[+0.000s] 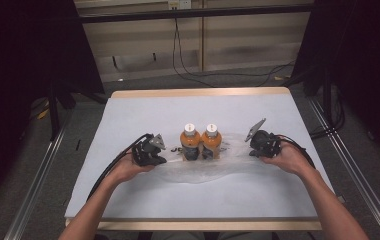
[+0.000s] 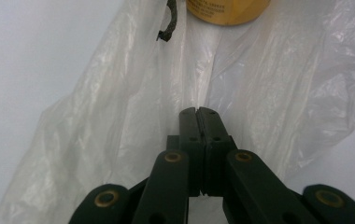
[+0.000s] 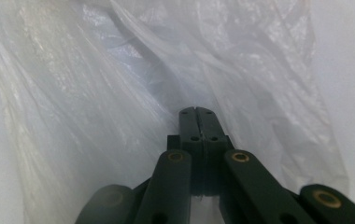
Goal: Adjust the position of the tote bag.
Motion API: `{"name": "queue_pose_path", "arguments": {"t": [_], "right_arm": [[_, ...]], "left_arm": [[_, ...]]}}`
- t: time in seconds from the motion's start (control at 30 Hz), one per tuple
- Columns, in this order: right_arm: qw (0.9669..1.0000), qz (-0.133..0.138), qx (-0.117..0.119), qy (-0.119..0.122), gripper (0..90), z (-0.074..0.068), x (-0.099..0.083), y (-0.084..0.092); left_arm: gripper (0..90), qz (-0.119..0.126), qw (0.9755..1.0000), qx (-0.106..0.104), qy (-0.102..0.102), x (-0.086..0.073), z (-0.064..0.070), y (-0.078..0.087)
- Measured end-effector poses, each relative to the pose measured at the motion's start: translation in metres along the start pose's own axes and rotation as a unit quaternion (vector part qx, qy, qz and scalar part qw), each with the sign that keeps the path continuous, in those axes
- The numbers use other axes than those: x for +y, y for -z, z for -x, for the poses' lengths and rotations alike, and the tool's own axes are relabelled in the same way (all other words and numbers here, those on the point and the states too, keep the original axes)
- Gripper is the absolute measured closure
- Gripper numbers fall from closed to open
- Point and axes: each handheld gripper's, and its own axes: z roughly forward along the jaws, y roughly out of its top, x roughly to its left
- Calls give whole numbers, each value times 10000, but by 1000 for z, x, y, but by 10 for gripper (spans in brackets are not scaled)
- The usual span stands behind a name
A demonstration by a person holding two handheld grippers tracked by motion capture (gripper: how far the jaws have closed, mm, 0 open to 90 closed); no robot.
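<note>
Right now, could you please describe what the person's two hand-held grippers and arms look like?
Both are black. The left hand-held gripper and the right hand-held gripper each carry a grey three-cornered plate on top and trail black cables back along the forearms. In the gripper views, the jaws are flat black bars on black link arms with brass-coloured pivot pins. The forearms are bare, with no sleeves in the high view.

Orange, white-capped bottle [image 2: 228,10] in left gripper view: cut off by the top edge, only its base visible; label print too blurred to read. Whether the thin clear plastic bag [image 3: 96,93] is pinched between either hand-held gripper's closed jaws: cannot tell. Bag outline on the desk faint in high view.
</note>
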Motion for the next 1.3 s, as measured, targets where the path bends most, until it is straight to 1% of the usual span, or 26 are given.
{"name": "queue_pose_path", "arguments": {"t": [0.03, 0.07, 0.13, 0.17, 0.27, 0.3, 0.33, 0.37, 0.43, 0.47, 0.5, 0.53, 0.57, 0.63, 0.7, 0.73, 0.83, 0.87, 0.9, 0.93, 1.0, 1.03, 1.13, 1.17, 1.23, 1.3], "right_arm": [[10000, 0, 31, -6, 900, 0, 0, 1], [10000, 69, 18, 16, 900, 1, 0, 1], [9999, 134, 24, -74, 900, 1, 1, 3], [9998, 193, 1, -48, 900, 1, 2, 4], [9995, 310, 13, -26, 900, 4, 3, 8], [9996, 282, 36, -42, 900, 4, 3, 8], [9996, 290, 44, -56, 900, 4, 4, 8], [9995, 312, 41, 1, 900, 4, 6, 7], [9994, 328, 58, -26, 900, 2, 9, 3], [9994, 338, 75, 17, 900, 2, 9, 1], [9995, 306, 90, -15, 900, 1, 10, -1], [9998, 205, 77, 22, 900, 0, 11, -3], [9997, 205, 33, 97, 900, 0, 11, -4], [9999, 118, 48, 55, 900, 0, 9, -3], [9999, 59, 16, 90, 900, 2, 7, -3], [10000, -31, -18, 69, 900, 2, 5, -3], [9999, -102, -127, 34, 900, 6, -1, -1], [9998, -132, -137, 52, 900, 8, -3, 0], [9998, -143, -144, 51, 900, 8, -5, 1], [9995, -216, -224, 80, 900, 7, -8, 2], [9995, -188, -233, 103, 900, 8, -11, 2], [9996, -174, -236, 27, 900, 7, -13, 3], [9997, -131, -206, 47, 900, 9, -16, 4], [9997, -130, -202, -22, 900, 9, -17, 4], [9998, -52, -215, -20, 900, 10, -19, 4], [9997, -62, -235, -46, 900, 8, -20, 5]], "left_arm": [[893, 0, 9999, 101, -13, 1, 1, 0], [893, -67, 9999, 142, -54, 2, 1, 0], [894, -157, 9996, 162, -172, 3, -1, 1], [894, -169, 9997, 141, -92, 3, -1, 2], [898, -250, 9993, 272, -93, 3, -6, 4], [900, -438, 9976, 520, -135, 2, -7, 4], [900, -596, 9968, 507, -136, -1, -10, 4], [900, -520, 9980, 352, -70, -5, -17, 6], [900, -437, 9985, 309, 117, -12, -23, 9], [900, -349, 9988, 272, 203, -15, -25, 9], [900, -301, 9990, 251, 194, -17, -26, 9], [900, -275, 9990, 294, 180, -18, -26, 9], [900, -321, 9989, 281, 181, -18, -25, 10], [900, -271, 9991, 234, 221, -21, -25, 11], [900, -230, 9992, 236, 221, -24, -24, 12], [900, -222, 9991, 258, 243, -26, -23, 13], [900, -187, 9993, 244, 209, -28, -23, 15], [900, -131, 9992, 224, 296, -30, -22, 15], [900, -73, 9993, 240, 275, -31, -23, 15], [900, -85, 9993, 228, 299, -31, -23, 15], [900, -24, 9992, 216, 331, -33, -23, 15], [900, -5, 9991, 216, 378, -33, -23, 15], [900, -9, 9990, 241, 364, -33, -22, 15], [900, -4, 9990, 246, 369, -33, -22, 15], [900, 22, 9989, 203, 429, -34, -24, 15], [900, 55, 9986, 230, 482, -35, -23, 15]]}}
